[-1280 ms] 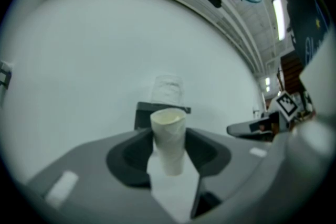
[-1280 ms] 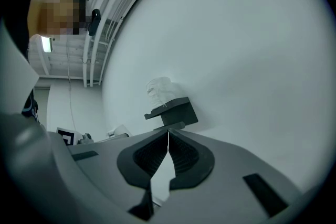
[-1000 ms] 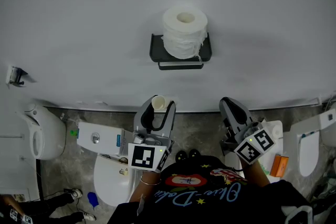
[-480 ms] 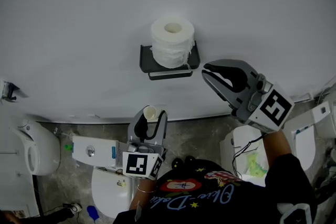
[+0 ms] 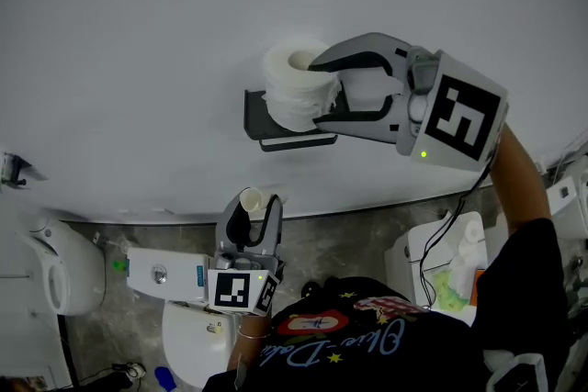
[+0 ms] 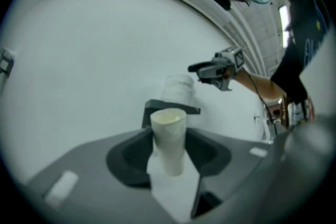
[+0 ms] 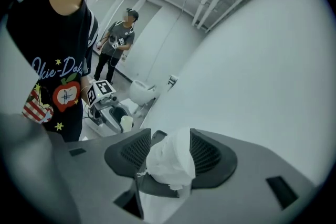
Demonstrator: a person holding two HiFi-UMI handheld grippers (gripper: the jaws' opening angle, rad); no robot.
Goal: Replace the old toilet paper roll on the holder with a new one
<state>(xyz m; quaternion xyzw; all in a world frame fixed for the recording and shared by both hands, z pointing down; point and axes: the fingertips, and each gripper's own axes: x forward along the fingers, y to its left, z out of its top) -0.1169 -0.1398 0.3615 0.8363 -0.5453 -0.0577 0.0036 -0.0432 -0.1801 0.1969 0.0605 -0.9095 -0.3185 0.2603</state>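
Up at the wall (image 5: 138, 32), the right claw (image 5: 320, 91) is opening its jaws. The dark holder (image 5: 254, 113) lies right at its tips, and the toilet paper roll (image 5: 287, 92) on it stands between them. Lower down, the left claw (image 5: 257, 208) grips a bare cardboard tube (image 5: 250, 197) at its tips.

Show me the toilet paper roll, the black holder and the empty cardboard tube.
toilet paper roll (image 5: 289, 101), head view, its paper side.
black holder (image 5: 254, 113), head view, left end.
cardboard tube (image 6: 169, 141), left gripper view, mid-side.
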